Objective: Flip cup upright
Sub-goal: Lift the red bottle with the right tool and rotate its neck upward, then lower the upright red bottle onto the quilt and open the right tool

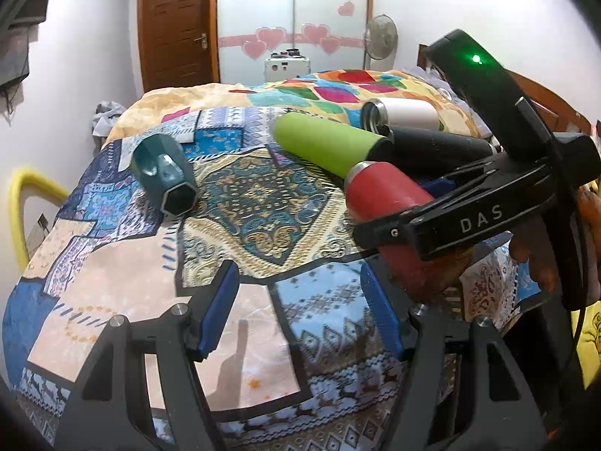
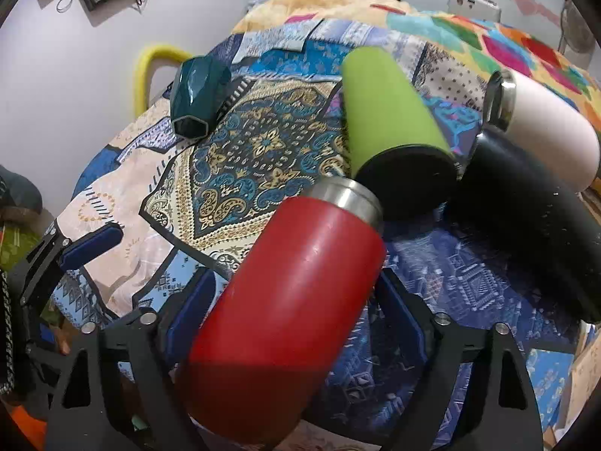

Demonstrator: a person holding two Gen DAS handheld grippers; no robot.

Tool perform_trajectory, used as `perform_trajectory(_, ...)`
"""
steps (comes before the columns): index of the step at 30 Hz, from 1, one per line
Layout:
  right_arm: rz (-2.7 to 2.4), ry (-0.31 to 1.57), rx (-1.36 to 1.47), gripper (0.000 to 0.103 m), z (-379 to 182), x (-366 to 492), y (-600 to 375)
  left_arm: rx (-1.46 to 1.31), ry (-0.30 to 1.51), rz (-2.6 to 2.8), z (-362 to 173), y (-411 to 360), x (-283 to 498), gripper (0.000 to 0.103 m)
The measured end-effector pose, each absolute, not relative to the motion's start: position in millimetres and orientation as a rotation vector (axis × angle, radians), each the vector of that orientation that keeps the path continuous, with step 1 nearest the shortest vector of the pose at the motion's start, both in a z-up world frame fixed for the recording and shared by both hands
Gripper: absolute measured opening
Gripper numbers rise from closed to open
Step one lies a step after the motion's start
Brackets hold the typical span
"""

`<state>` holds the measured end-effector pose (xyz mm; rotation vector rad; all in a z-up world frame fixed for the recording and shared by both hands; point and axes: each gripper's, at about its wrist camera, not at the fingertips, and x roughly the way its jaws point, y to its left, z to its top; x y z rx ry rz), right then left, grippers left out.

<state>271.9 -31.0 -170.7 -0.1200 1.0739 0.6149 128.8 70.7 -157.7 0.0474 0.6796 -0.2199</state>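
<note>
A red cup [image 2: 296,289] with a steel rim lies tilted between the blue pads of my right gripper [image 2: 300,300], which is shut on its body; it also shows in the left wrist view [image 1: 387,203], with the right gripper [image 1: 443,218] clamped across it. My left gripper [image 1: 300,308] is open and empty above the patterned bed cover [image 1: 263,203], to the left of the red cup. A dark teal faceted cup [image 1: 165,173] lies on its side at the far left, also in the right wrist view [image 2: 197,92].
A green bottle [image 2: 390,112], a black bottle [image 2: 533,221] and a white bottle [image 2: 544,120] lie together on the bed behind the red cup. A yellow chair back [image 1: 26,195] stands at the bed's left edge. Wall, door and a fan are behind.
</note>
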Motion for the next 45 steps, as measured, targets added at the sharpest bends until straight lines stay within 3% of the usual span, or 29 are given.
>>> perform_trajectory(3, 0.631, 1.073, -0.107, 0.064, -168, 269, -32, 0.028, 0.678, -0.202, -158, 79, 127, 0.067)
perform_trajectory(6, 0.644, 1.067, -0.098, 0.06, -166, 265, -35, 0.015, 0.674, -0.186, -155, 84, 127, 0.067)
perform_trajectory(13, 0.64, 0.966, -0.101, 0.06, -151, 246, -48, -0.005, 0.636, -0.175, -137, 82, 125, 0.067)
perform_trajectory(18, 0.611, 0.825, -0.083, 0.059, -128, 230, -67, -0.023, 0.59, -0.167, -121, 76, 124, 0.081)
perform_trajectory(25, 0.588, 0.697, -0.061, 0.059, -109, 229, -76, -0.037, 0.521, -0.16, -102, 66, 120, 0.091)
perform_trajectory(30, 0.59, 0.678, -0.077, 0.059, -109, 237, -76, -0.042, 0.491, -0.164, -95, 62, 117, 0.097)
perform_trajectory(45, 0.659, 0.784, -0.17, 0.059, -137, 245, -55, -0.072, 0.499, -0.149, -102, 67, 129, 0.097)
